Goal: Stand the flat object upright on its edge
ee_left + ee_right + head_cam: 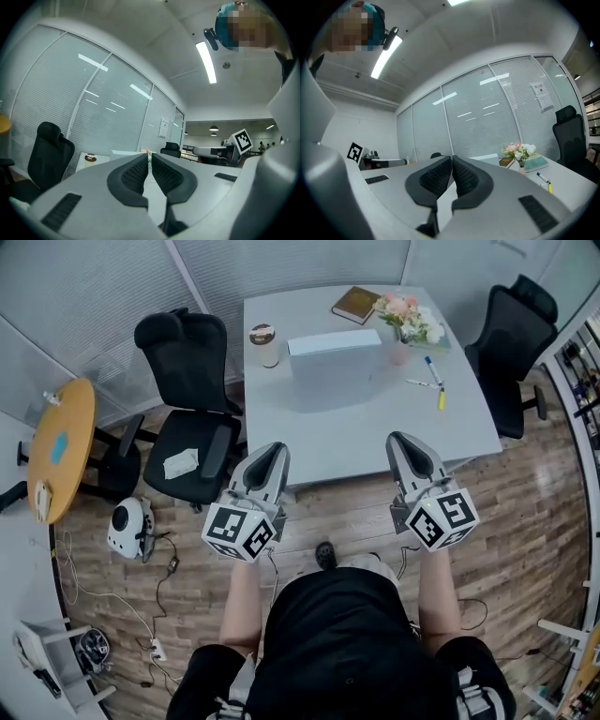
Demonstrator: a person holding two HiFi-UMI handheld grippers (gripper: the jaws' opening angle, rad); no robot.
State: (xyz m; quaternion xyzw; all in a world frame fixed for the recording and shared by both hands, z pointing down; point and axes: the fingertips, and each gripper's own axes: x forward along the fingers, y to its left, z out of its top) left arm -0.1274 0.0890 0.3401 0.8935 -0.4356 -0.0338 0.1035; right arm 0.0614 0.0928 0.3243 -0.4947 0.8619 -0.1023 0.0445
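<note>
While I hold both tools short of the near edge of the white table (450, 418), the left gripper (271, 451) and the right gripper (405, 439) each point toward the far side. Their ribbed pads (136, 173) are pressed together with nothing between them; the right gripper's pads (464, 176) show the same. The brown book (355, 304) lies flat at the far edge of the table, well apart from both tools. Just right of it is a vase of flowers (409, 317). Nearer than the book, a white flat box (335, 341) looks to be up on its long edge, with a lidded coffee cup (264, 343) just to its left. I cannot tell which of the two flat things the job means. Two markers (433, 371) lie right of the box. A black office chair (192, 427) stands at the table's left side.
</note>
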